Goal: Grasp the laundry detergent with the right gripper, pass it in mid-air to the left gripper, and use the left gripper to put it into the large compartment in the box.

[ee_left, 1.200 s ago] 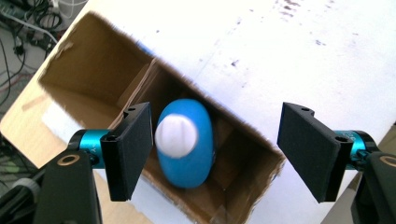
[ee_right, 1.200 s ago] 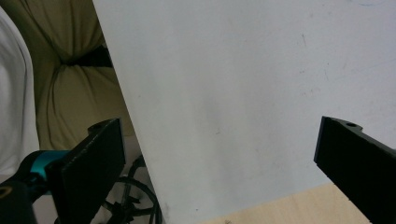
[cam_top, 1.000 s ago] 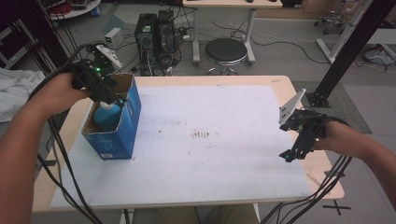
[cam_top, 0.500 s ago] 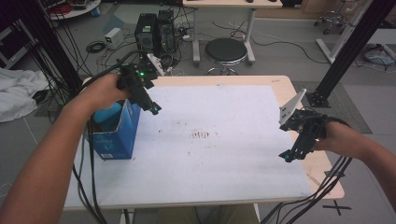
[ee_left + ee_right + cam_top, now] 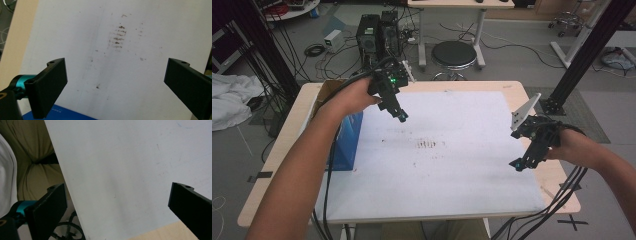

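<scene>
Left tongs, jaws just opened wide and empty, sit just right of the box; right tongs wide, empty, well apart from it.

Left gripper open above a smudged white sheet

Its two black jaws rise from the bottom of the frame, one at lower left and one at lower right, standing wide apart after just opening, with nothing between them. A teal fitting shows behind the left jaw at the lower left edge. The white sheet spreads across most of the frame, marked with a cluster of dark brown smudges in the upper middle and a few small specks lower down. A strip of tan counter runs along the left edge. A sliver of blue box sits at the bottom, just right of the left jaw.
</scene>
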The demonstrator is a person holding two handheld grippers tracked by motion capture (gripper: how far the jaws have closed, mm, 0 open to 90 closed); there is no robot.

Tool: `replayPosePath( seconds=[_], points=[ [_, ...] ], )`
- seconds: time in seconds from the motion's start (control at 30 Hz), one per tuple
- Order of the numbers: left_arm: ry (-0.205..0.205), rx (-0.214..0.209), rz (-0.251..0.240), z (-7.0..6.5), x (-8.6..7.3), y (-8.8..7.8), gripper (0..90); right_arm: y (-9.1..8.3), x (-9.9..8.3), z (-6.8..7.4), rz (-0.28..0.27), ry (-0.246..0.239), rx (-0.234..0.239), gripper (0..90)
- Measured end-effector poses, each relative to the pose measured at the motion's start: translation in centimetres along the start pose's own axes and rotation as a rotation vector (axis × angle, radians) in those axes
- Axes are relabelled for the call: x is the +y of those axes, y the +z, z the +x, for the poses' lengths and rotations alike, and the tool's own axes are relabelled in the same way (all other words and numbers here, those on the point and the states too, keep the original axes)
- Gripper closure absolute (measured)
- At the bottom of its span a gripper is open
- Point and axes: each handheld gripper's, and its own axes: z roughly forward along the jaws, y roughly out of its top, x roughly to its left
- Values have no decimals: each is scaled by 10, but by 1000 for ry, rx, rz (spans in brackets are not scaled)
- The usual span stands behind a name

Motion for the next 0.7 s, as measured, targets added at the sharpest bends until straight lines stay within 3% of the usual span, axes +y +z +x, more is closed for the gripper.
replayPosePath(
  seconds=[0.33,0.7],
  points=[
    [2,23,22,2,12,15,47,3,4,-7,-14,24,-7,13],
    [26,-2,8,3,18,24,47,6,10,-12,-11,17,-3,14]
  ],
)
